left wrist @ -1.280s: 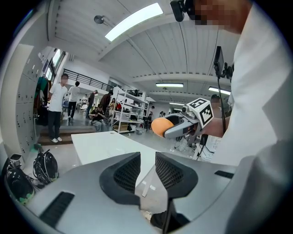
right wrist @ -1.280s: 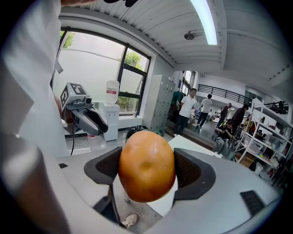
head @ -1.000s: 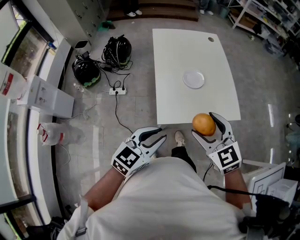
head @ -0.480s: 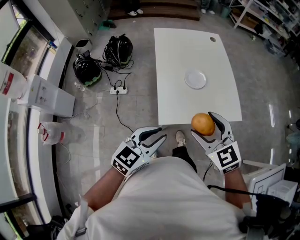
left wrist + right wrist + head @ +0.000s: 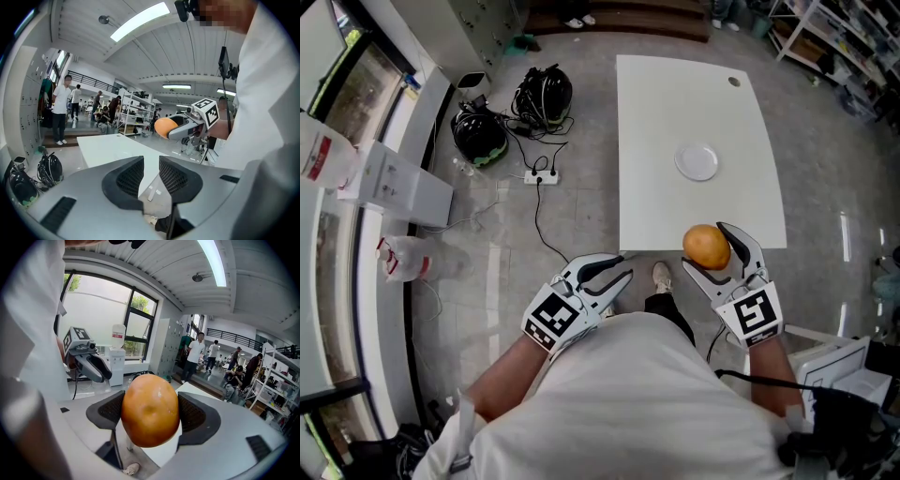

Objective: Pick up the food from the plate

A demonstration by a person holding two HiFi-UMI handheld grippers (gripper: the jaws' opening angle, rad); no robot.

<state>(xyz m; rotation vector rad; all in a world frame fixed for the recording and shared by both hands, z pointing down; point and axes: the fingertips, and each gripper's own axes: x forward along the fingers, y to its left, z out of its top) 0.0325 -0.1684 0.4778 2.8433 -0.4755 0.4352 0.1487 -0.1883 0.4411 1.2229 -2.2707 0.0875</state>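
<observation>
A round orange piece of food (image 5: 706, 247) is held in the air in front of the near edge of the white table (image 5: 675, 112), with my right gripper (image 5: 711, 249) shut on it. In the right gripper view the food (image 5: 150, 409) fills the space between the two pads. The small white plate (image 5: 697, 161) lies bare on the table, well beyond the gripper. My left gripper (image 5: 614, 265) hovers low at the left, off the table, its jaws nearly together with nothing between them (image 5: 151, 174). From the left gripper view the food (image 5: 164, 127) shows at the right.
Two black helmets (image 5: 478, 136) (image 5: 544, 94) and a power strip (image 5: 542, 178) with cables lie on the floor left of the table. White boxes (image 5: 394, 187) stand along the left window wall. Shelving is at the top right. People stand far behind the table (image 5: 61, 110).
Both grippers and the food hold the same places. Only the head view has shifted a little, so the table and plate sit slightly further right.
</observation>
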